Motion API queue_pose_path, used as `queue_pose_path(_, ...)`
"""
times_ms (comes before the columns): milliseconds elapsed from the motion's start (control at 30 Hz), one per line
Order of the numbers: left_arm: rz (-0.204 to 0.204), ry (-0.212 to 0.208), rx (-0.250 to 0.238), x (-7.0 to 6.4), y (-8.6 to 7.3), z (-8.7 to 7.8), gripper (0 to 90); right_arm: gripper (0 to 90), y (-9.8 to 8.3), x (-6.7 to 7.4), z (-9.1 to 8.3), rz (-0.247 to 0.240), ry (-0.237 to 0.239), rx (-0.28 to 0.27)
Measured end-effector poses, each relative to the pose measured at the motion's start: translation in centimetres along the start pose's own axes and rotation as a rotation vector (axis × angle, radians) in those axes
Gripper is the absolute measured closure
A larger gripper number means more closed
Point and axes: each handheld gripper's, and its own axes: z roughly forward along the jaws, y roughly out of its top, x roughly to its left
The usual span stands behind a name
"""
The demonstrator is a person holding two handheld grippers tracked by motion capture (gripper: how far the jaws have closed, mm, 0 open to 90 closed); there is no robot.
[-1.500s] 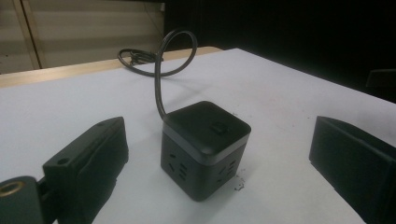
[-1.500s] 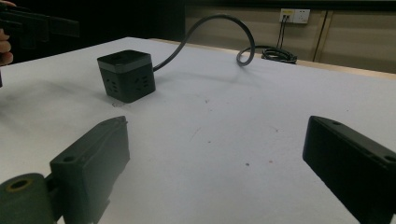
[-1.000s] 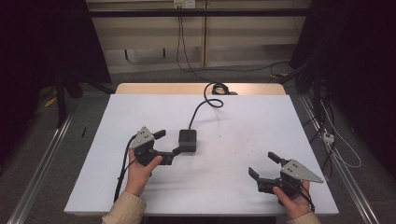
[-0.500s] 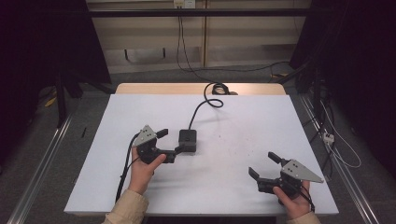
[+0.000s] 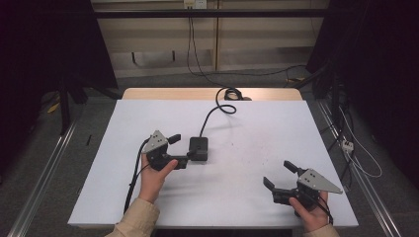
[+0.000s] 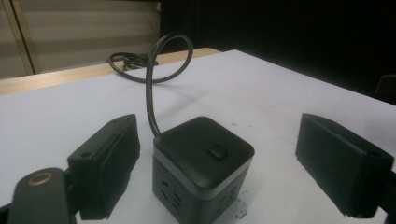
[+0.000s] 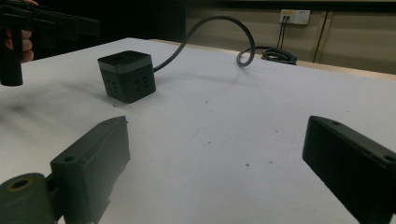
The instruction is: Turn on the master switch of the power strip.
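A black cube socket [image 5: 198,148] with a thick black cable [image 5: 212,111] stands left of the table's middle. My left gripper [image 5: 182,149] lies level beside it, with one jaw on each side of the cube's left part. In the left gripper view the cube [image 6: 203,163] sits between the jaws of my left gripper [image 6: 219,140], with a gap on both sides. These jaws have just been closing and do not touch the cube. My right gripper [image 5: 279,174] rests open near the front right, holding nothing. In the right gripper view the cube [image 7: 127,74] stands far beyond my right gripper [image 7: 219,140].
The white table [image 5: 257,133] carries small dark specks near its middle. The cable ends in a coil [image 5: 230,94] on the wooden strip at the far edge. Dark curtains hang at both sides, and loose wires [image 5: 353,153] lie on the floor at the right.
The left gripper's jaws stand slightly closer together around the cube. Both hands and the cube have kept their places.
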Motion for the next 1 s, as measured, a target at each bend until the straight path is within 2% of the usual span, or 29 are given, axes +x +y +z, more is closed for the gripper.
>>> queue_pose_path(100,0.015,0.002,0.001,0.1,0.2,0.1,18.1,6.7,0.0,0.0,0.0,-0.001,0.000,0.000)
queue_pose_path(300,0.031,-0.002,0.006,0.0,0.4,0.4,30.4,6.8,0.0,0.0,0.0,-0.002,-0.001,-0.001)
queue_pose_path(533,0.013,-0.017,0.009,0.0,0.5,0.7,41.4,6.8,0.0,0.0,0.0,-0.002,0.000,-0.001)
queue_pose_path(767,0.011,-0.037,0.021,0.0,0.6,1.1,48.7,6.8,0.0,0.0,0.0,-0.001,0.001,0.000)
queue_pose_path(1000,0.001,-0.038,0.036,-0.1,0.7,1.6,53.8,6.8,0.0,-0.1,0.0,-0.006,-0.001,-0.002)
